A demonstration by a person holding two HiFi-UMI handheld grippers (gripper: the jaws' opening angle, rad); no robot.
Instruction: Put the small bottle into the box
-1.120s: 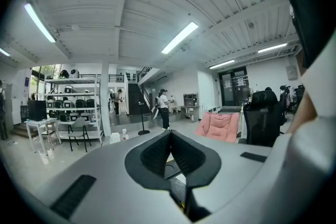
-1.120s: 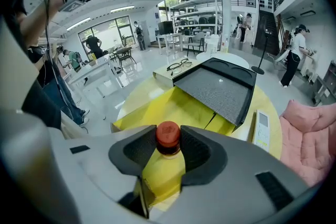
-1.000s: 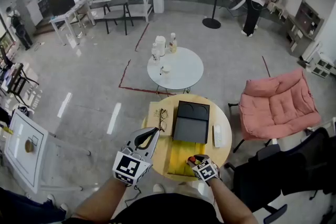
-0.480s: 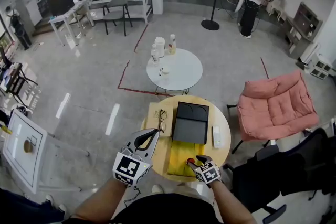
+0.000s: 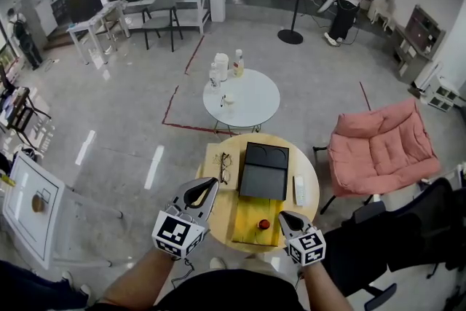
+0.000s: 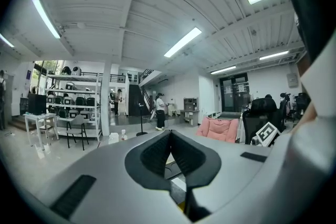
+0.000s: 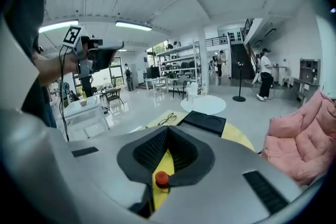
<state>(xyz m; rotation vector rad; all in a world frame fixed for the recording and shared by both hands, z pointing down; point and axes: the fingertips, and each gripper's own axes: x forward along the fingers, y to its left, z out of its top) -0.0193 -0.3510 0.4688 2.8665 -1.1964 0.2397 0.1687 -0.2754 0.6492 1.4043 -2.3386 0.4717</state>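
From the head view I see both grippers at the near edge of the round wooden table (image 5: pixel 304 165). My left gripper (image 5: pixel 212 181) is at the near-left edge and my right gripper (image 5: pixel 284 215) at the near-right. The small bottle (image 5: pixel 263 224), which I know mostly by its red cap, stands on the yellow mat (image 5: pixel 247 209) at the table's near edge. It is just left of the right gripper's tips and apart from them. The black box (image 5: pixel 266 171) lies past the mat, in the middle of the table. A pair of glasses (image 5: pixel 224 167) lies by the left edge and a flat white thing (image 5: pixel 298 190) by the right edge.

The right gripper view gives me what the head view cannot. Its jaws have just been closing and now meet at the tips with nothing between them. The red cap shows lower down, through the gap at the base of the jaws, out on the yellow mat. This view also catches the left gripper held in a hand at the upper left.

The left gripper view shows that pair of jaws together as well, gripping nothing. It looks out across the room to a pink armchair (image 6: pixel 223 129), and the bottle does not come into it.
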